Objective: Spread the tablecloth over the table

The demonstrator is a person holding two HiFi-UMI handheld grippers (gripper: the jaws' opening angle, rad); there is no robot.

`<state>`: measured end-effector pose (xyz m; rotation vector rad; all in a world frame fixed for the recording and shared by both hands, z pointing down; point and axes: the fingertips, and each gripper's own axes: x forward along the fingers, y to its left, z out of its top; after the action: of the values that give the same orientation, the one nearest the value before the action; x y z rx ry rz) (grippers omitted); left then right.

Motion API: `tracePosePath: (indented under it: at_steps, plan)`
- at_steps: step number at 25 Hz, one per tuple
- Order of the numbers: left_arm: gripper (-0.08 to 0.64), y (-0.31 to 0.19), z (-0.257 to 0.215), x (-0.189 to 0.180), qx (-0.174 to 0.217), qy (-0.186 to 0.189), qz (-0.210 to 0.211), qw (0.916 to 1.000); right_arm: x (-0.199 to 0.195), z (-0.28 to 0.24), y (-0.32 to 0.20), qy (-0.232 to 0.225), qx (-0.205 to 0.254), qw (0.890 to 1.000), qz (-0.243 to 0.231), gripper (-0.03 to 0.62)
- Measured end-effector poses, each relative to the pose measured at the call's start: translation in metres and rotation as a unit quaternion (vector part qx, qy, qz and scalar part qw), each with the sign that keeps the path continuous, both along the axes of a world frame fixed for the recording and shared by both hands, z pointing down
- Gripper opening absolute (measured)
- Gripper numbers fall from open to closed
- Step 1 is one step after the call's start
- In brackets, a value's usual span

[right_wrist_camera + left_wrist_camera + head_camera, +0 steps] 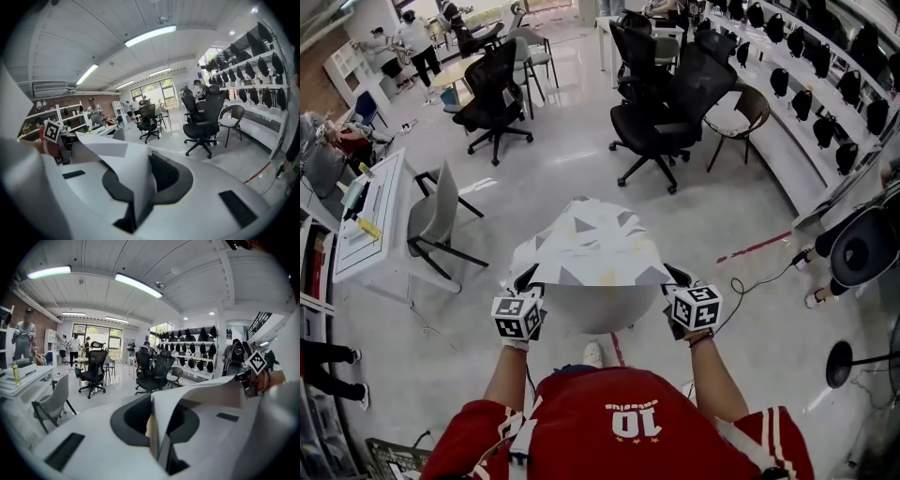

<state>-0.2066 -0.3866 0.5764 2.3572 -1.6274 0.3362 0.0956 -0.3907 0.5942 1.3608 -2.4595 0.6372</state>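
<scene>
1. Red jersey (628, 422): worn by the person, nearest the camera, on the near side of the table (581, 314); both forearms reach towards the table.
2. Left gripper (525, 286): at the table's near-left edge, marker cube on top. Its fingers (93, 437) are closed on a corner of the tablecloth (591, 244), with a fold of cloth pinched between them.
3. Right gripper (677, 281): at the table's near-right edge. Its fingers (211, 187) are likewise clamped on the opposite near corner of the cloth.
4. Tablecloth: white with grey geometric patches, stretched between the two grippers and reaching out over the far part of the table. Whether it lies on the top or hangs just above it cannot be told.
5. Table: round and white, with its near rim bare below the cloth edge.
6. White shoe (593, 353): on the floor just under the table's near side.
7. Grey chair (431, 216): left of the table.
8. Red floor line (755, 247): right of the table.
9. Black office chairs (661, 112): beyond the table, well apart from it.
10. Wall shelving with black bags (825, 103): far right of the table.
</scene>
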Motion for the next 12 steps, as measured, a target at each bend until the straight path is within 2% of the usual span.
tracePosePath:
  at_steps: [4,9,12]
  plan:
    - [0.034,0.016,0.013,0.0,-0.017,-0.015,-0.001,0.9997,0.001,0.008,0.009,-0.003,0.0,1.0,-0.004,0.028]
    - [0.043,0.037,0.03,-0.003,-0.037,0.005,-0.015,0.9992,0.001,0.023,0.029,0.028,-0.012,0.999,-0.014,0.035]
    - [0.044,0.048,0.041,-0.002,-0.053,0.003,-0.021,0.9984,0.004,0.032,0.043,0.038,-0.027,0.999,-0.021,0.049]
